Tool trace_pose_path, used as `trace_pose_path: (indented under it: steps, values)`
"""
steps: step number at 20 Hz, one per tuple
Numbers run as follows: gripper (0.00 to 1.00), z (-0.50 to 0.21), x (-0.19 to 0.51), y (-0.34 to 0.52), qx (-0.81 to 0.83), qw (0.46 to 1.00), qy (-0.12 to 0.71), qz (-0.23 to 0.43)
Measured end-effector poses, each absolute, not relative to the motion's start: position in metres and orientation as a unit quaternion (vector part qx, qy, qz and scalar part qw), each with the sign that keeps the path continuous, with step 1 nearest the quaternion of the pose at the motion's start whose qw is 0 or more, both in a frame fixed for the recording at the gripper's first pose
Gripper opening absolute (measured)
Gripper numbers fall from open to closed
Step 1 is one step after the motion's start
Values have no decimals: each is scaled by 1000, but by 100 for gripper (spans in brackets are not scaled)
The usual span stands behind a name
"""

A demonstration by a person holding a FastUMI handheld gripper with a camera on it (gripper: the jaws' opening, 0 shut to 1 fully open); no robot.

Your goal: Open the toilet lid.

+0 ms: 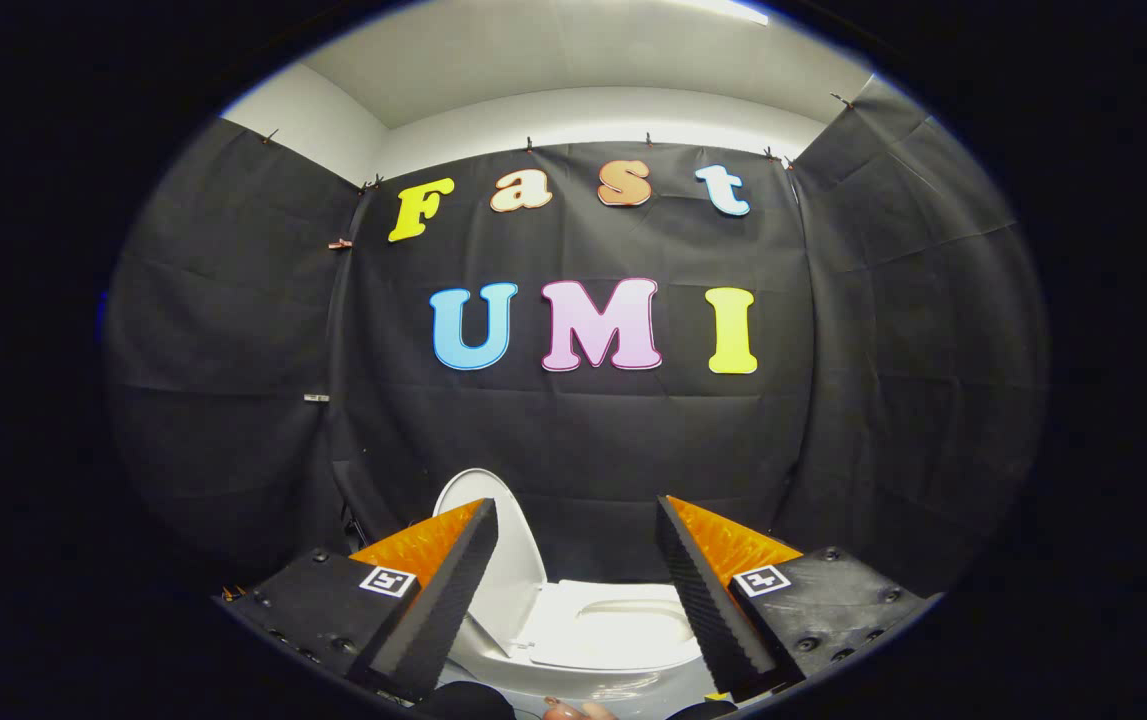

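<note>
Cloth-walled booth [583, 440], toilet [613, 625], mock bathroom

walls: black cloth [583, 440] | ceiling: white [573, 60] | ceiling light [723, 10] on

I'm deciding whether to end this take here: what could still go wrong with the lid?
1. The lid stands raised beside the seat, leaning toward the black cloth wall. Whether it rests on anything can't be told, so it might drop back.
2. The gripper is open with nothing between its fingers, so nothing holds the lid.
3. One finger overlaps the lid; a sideways pull-out could knock it.
</note>
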State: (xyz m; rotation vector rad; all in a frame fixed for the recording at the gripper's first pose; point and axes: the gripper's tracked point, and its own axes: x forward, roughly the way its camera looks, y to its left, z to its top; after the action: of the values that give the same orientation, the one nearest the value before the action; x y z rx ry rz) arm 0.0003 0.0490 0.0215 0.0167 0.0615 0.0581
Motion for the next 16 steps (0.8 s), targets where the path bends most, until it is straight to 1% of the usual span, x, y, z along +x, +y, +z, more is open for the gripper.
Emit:
trace_pose_path:
  steps: [16]
  values:
    - [99,18,-1,49,5,999,35,29]
